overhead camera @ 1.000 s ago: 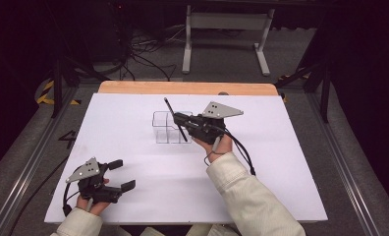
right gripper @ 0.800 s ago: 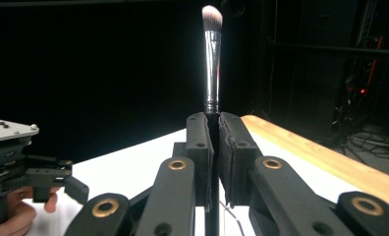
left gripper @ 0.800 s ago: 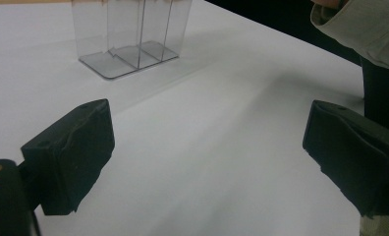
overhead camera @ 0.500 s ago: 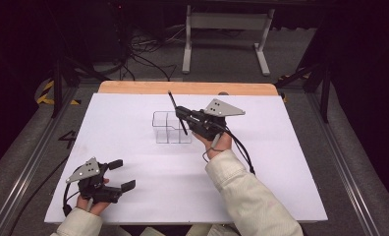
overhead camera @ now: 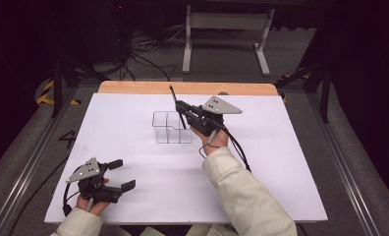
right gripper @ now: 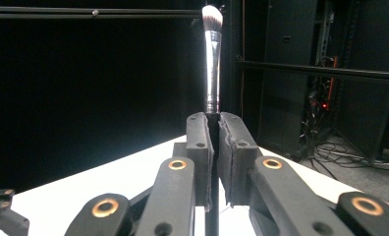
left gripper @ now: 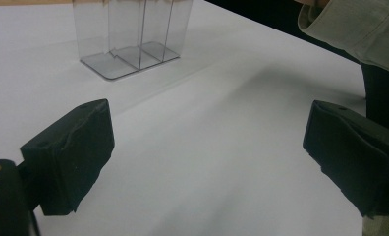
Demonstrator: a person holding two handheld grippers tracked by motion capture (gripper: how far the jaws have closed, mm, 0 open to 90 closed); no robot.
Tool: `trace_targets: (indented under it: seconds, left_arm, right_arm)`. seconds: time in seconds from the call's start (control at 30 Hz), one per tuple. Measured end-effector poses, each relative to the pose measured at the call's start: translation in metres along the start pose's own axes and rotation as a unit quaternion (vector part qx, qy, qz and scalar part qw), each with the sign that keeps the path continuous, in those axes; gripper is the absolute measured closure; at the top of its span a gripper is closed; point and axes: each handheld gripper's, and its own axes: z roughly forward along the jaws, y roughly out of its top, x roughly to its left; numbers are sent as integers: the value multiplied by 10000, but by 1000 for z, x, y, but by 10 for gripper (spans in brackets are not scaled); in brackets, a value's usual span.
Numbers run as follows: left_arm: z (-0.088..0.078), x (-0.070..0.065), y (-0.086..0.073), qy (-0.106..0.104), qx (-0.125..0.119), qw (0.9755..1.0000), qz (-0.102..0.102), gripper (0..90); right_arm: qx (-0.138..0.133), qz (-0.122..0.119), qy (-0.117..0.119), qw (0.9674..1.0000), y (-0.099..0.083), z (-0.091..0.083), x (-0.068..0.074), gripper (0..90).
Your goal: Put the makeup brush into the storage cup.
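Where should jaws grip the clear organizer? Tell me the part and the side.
Grip the organizer by its tall back wall, coming from above. It stands upright with open tops and thin straight walls that flat jaws can pinch. The open left gripper is free; the right gripper holds the brush.

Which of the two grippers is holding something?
The right gripper, above the clear organizer: its jaws are shut on a makeup brush. The left gripper rests near the table's front edge, jaws open and empty.
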Motion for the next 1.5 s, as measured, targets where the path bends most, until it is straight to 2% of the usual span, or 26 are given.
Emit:
trace_targets:
  seconds: [0.17,0.57,0.83,1.13,1.5]
  left_arm:
    - [0,0,0,3,-5,10000,0,59]
    - [0,1,0,-19,-12,10000,16,58]
    - [0,0,0,-31,-16,10000,-8,58]
    - [-1,1,0,-42,-18,10000,4,58]
    - [-1,1,0,-37,-23,10000,10,58]
  right_arm:
    - [-17,25,-111,9999,-2,4,-3,839]
    - [-4,22,-181,9998,2,17,-5,838]
    - [8,116,-251,9996,-2,24,-7,838]
    - [-26,228,-209,9995,-7,31,-6,837]
    - [34,316,-383,9988,-19,40,-8,837]
